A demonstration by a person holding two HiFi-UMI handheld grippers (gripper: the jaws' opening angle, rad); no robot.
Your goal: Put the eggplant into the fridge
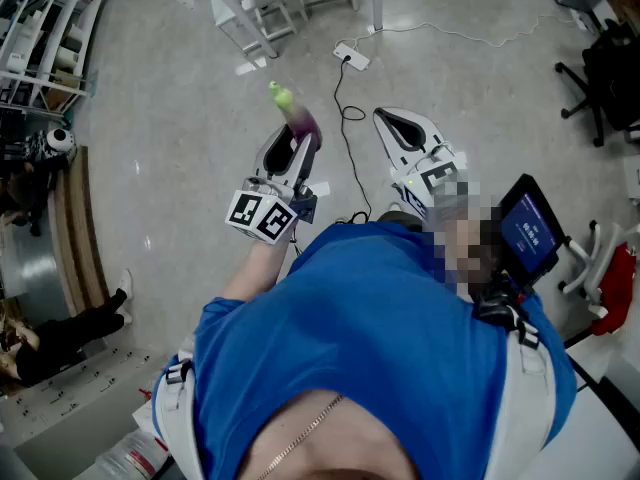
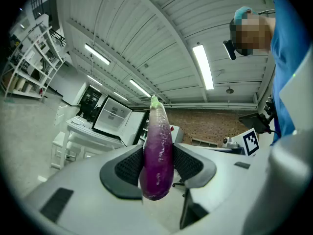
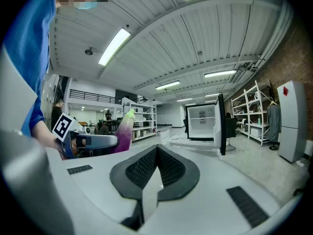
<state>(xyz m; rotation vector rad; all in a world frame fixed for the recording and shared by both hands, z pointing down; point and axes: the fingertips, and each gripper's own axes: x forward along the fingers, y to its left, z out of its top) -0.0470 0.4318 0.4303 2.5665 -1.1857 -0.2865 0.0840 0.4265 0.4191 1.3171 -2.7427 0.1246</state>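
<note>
A purple eggplant with a pale green tip stands clamped between the black pads of my left gripper, sticking up and forward past them. In the head view the left gripper holds the eggplant out level over the floor. My right gripper is shut with nothing between its pads; in the head view this right gripper is beside the left one. An open small fridge with white shelves stands ahead on a white table; the left gripper view shows the fridge with its door open. The right gripper view also catches the eggplant at its left.
A white power strip and black cable lie on the floor ahead. White table legs stand beyond. Metal shelving is at the left, office chairs at the right, a tablet near my right side.
</note>
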